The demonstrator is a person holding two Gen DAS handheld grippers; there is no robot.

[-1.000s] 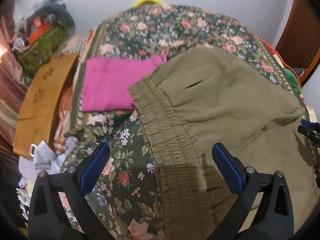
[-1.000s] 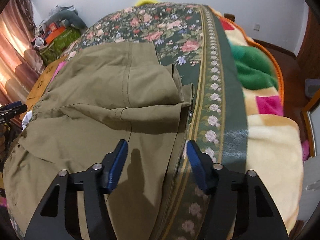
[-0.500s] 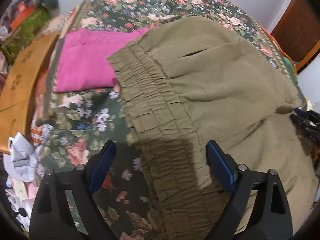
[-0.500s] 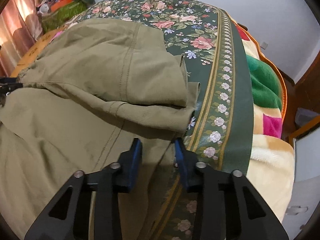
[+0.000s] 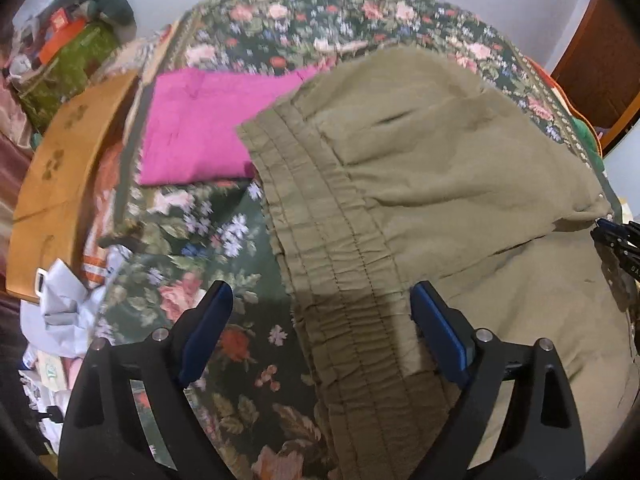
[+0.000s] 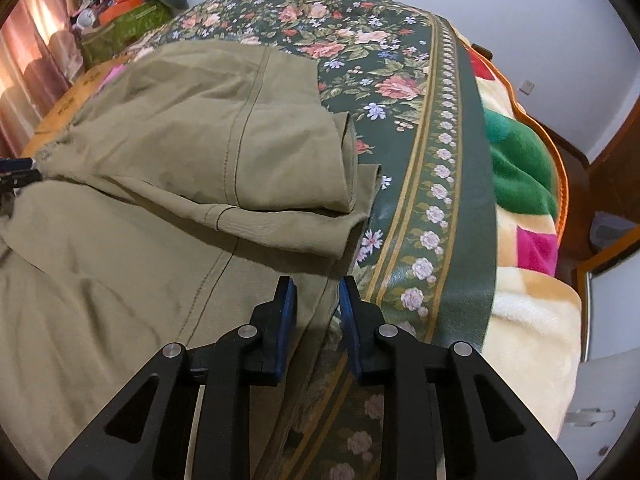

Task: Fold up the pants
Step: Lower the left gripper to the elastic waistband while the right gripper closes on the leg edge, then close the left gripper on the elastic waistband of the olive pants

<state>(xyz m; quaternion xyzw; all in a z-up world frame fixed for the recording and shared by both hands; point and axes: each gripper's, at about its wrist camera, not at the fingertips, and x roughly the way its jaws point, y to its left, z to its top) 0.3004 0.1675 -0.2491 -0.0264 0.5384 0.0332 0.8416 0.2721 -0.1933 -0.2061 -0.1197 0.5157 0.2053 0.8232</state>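
Olive green pants [image 5: 440,184] lie partly folded on a floral bedspread [image 5: 192,272]. Their gathered elastic waistband [image 5: 340,280] runs between the fingers of my left gripper [image 5: 320,320], which is wide open above it. In the right wrist view the pants [image 6: 160,200] show a folded leg end on top. My right gripper [image 6: 316,316] has its jaws nearly closed around the right edge of the pants' lower layer [image 6: 320,300]. The right gripper also shows at the right edge of the left wrist view [image 5: 616,240].
A folded magenta garment [image 5: 200,128] lies beyond the waistband. A wooden board [image 5: 60,184] and clutter sit left of the bed. A colourful fleece blanket [image 6: 528,240] lies along the bed's right side, with a wooden door [image 5: 592,76] beyond.
My right gripper has narrowed from wide open to nearly closed around the pants' edge. My left gripper dipped toward the waistband and drew back a little, staying open.
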